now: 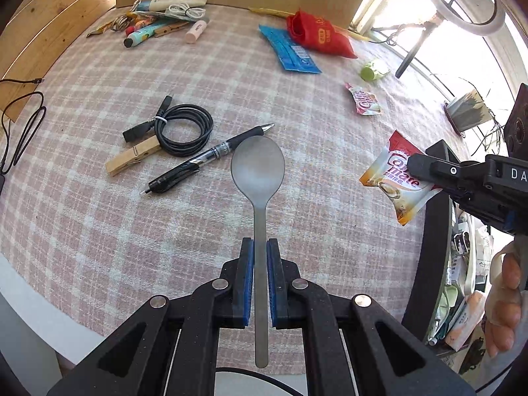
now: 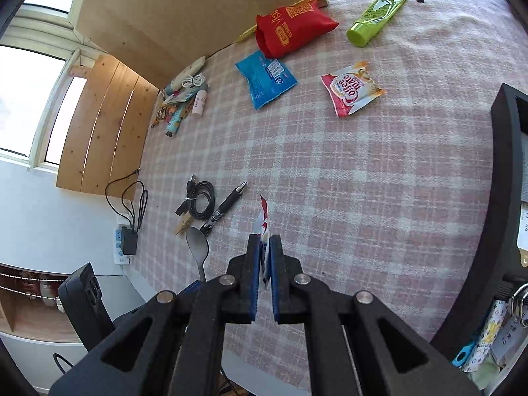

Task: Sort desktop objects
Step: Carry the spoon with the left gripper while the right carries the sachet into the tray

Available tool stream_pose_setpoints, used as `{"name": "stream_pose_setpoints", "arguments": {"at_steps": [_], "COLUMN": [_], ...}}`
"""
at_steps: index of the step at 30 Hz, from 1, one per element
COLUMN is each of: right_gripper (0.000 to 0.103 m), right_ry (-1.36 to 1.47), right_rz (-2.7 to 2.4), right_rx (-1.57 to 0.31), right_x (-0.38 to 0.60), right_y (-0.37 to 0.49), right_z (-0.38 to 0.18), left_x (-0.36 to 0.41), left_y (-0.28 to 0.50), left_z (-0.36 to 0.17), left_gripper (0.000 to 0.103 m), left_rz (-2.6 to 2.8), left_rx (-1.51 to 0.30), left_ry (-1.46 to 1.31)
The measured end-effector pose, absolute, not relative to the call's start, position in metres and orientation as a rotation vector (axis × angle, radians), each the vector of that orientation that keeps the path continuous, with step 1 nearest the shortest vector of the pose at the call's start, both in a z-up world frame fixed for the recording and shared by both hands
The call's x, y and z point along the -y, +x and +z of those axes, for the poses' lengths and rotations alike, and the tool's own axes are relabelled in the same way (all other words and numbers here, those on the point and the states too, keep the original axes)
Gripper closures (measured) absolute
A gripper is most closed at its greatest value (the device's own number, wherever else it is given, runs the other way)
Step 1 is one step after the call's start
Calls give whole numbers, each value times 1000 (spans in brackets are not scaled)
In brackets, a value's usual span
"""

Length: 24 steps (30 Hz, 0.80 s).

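Observation:
My left gripper (image 1: pixel 260 242) is shut on the handle of a grey metal spoon (image 1: pixel 258 168), held above the pink checked tablecloth (image 1: pixel 297 105); its bowl (image 2: pixel 197 247) shows at the lower left of the right wrist view. My right gripper (image 2: pixel 264 241) is shut on a Coffee-mate sachet (image 2: pixel 263 222), seen edge-on between the blue pads. In the left wrist view that sachet (image 1: pixel 392 178) hangs from the right gripper (image 1: pixel 412 165) at the table's right edge. A second Coffee-mate sachet (image 2: pixel 351 87) lies flat on the cloth.
A coiled black cable (image 1: pixel 180 128), a wooden clothespin (image 1: pixel 132 158) and a black pen (image 1: pixel 211 156) lie left of the spoon. Further back are a blue packet (image 1: pixel 288 49), a red pouch (image 1: pixel 318 34), a green tube (image 1: pixel 373 71) and a pile of small items (image 1: pixel 158 19). A black bin rim (image 2: pixel 505 178) stands right.

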State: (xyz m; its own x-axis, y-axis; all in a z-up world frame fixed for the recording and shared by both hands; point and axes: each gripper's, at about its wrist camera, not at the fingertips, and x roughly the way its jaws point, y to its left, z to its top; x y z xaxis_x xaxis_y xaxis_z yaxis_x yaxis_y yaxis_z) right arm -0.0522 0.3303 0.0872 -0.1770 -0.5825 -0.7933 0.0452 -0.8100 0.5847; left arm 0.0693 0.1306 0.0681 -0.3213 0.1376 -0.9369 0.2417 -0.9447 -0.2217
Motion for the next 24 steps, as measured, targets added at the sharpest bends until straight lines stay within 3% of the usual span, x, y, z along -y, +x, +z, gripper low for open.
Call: {"name": "stream_pose_setpoints", "arguments": {"at_steps": [24], "right_gripper": [97], "right_ry": [1556], "right_rz": [-2473], "right_rx": [901], "right_x": [-575], "right_y": [54], "right_z": [139], "left_x": [-351], "left_y": [23], "left_z": [110], "left_gripper": [96], "left_rz": [-2810], "left_rx": [-174], "left_ry": [2011]}}
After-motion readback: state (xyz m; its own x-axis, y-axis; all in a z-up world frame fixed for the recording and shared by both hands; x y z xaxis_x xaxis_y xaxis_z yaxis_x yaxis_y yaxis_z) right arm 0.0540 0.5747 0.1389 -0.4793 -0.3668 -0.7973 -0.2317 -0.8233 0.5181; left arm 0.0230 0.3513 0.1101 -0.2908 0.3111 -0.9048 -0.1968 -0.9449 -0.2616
